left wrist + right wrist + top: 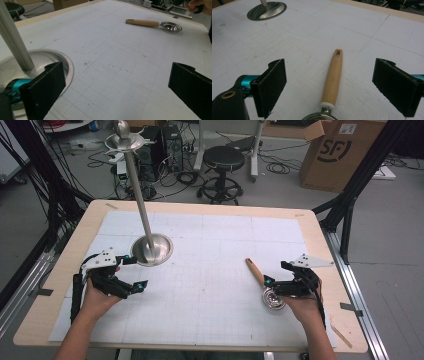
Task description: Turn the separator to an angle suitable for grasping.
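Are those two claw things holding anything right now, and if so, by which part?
Nothing is held. The right gripper stands open astride the ladle's wooden handle without touching it; the left gripper is open beside the stand's base.

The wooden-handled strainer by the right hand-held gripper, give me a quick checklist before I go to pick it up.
1. Right hand-held gripper open: ok, jaws stand wide with nothing clamped.
2. Strainer lying flat on the table: ok.
3. Wooden handle lined up between the jaws: ok, it runs up the middle in the right gripper view.
4. Pads touching the handle: not yet, both stand apart from it.
5. Left hand-held gripper out of the way: ok, open beside the stand base.
6. Hanging hole in the handle end free: ok.
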Demonstrator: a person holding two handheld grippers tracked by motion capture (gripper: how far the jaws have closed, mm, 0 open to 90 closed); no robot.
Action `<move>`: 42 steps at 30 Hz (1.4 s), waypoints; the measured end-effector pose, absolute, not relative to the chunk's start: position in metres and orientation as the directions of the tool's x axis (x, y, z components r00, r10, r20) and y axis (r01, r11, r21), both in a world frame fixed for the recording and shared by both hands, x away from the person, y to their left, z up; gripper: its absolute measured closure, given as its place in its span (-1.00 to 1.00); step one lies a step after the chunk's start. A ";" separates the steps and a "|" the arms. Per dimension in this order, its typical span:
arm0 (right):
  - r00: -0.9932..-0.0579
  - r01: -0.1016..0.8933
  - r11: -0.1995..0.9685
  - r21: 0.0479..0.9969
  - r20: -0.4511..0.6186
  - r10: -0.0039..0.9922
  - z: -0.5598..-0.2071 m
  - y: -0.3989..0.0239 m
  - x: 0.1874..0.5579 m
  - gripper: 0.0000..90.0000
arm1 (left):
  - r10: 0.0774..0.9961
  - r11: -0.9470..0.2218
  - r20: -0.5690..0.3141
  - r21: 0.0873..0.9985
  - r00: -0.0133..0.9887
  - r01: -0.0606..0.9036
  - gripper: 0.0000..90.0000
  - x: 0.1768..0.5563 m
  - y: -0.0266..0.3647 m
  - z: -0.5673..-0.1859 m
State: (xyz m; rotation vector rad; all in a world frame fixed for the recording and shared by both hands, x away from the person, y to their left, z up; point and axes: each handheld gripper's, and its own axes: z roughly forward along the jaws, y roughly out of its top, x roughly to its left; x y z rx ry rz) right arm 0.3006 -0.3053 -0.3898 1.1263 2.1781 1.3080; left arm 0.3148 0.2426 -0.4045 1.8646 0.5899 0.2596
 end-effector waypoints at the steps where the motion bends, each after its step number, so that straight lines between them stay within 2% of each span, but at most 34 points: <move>1: -0.618 0.446 0.258 0.857 0.086 0.781 -0.390 -0.306 0.301 -0.76 | 0.516 -0.266 -0.104 0.924 0.850 0.274 -0.96 0.315 0.242 -0.405; 18: -0.597 0.476 0.280 0.834 0.073 0.799 -0.395 -0.301 0.309 -0.68 | 0.502 -0.290 -0.099 0.916 0.859 0.276 -0.96 0.313 0.239 -0.406; 30: -0.588 0.536 0.358 0.764 0.034 0.808 -0.410 -0.289 0.322 -0.62 | 0.495 -0.317 -0.094 0.906 0.864 0.280 -0.96 0.312 0.237 -0.410; 34: -0.588 0.553 0.378 0.742 0.027 0.808 -0.414 -0.287 0.324 -0.54 | 0.496 -0.330 -0.088 0.901 0.864 0.282 -0.96 0.311 0.237 -0.411; 40: -0.567 0.608 0.391 0.691 0.033 0.823 -0.418 -0.287 0.325 -0.30 | 0.495 -0.327 -0.093 0.901 0.864 0.284 -0.96 0.312 0.236 -0.412; 42: -0.568 0.612 0.395 0.685 0.034 0.822 -0.419 -0.287 0.325 -0.29 | 0.494 -0.326 -0.094 0.901 0.864 0.285 -0.96 0.312 0.236 -0.412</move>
